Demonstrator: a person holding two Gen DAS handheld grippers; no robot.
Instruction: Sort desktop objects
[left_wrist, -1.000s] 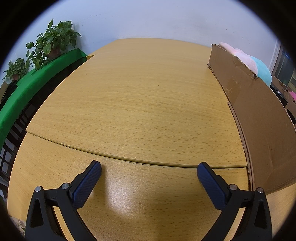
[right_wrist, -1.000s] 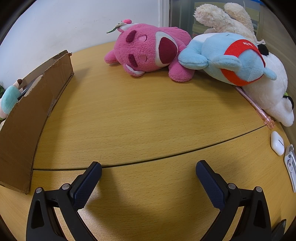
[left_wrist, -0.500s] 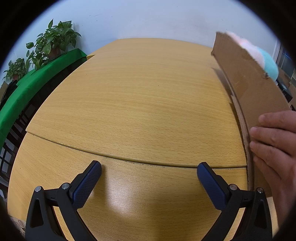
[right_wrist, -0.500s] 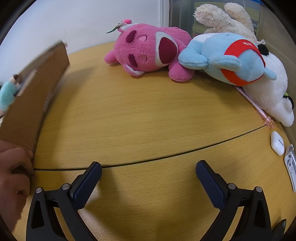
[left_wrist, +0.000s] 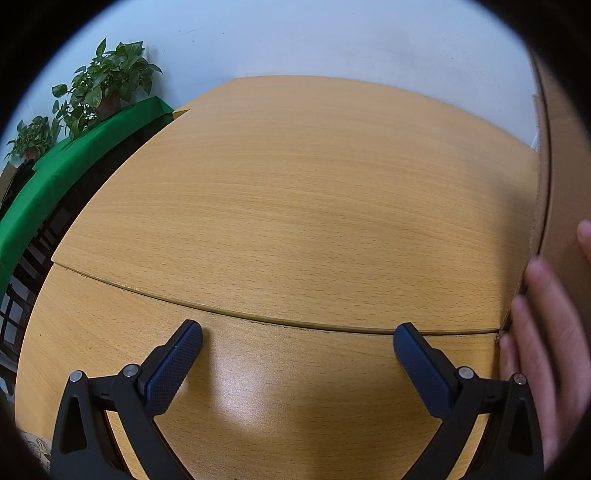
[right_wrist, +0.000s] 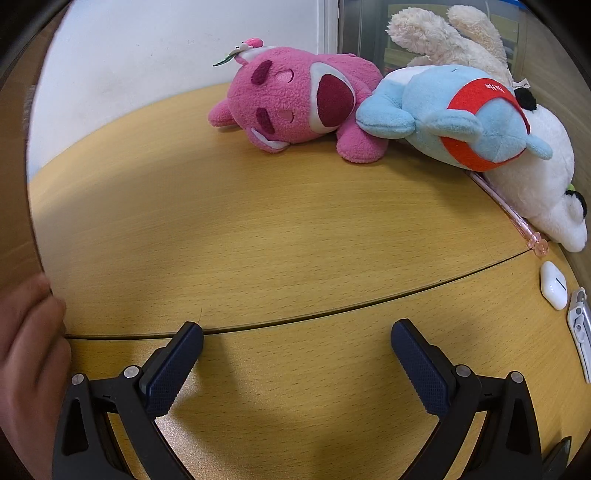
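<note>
Nothing sorted yet: left gripper (left_wrist: 297, 342) and right gripper (right_wrist: 297, 342) both wide and empty, plush toys (right_wrist: 295, 98), pen (right_wrist: 511, 214) and earbud case (right_wrist: 553, 285) untouched, bare hand (left_wrist: 546, 354) on cardboard box (left_wrist: 561, 177).

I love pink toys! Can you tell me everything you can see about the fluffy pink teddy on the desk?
The fluffy pink plush bear lies on its side on the far part of the wooden desk, near the white wall. Its fleece looks soft and fuzzy, with dark maroon eyebrows, a maroon nose on a white muzzle, and pale pink eyes. A small pink flower with a green leaf sits by its ear. Its body presses against the light blue plush toy with a red band. No gripper touches it.
</note>
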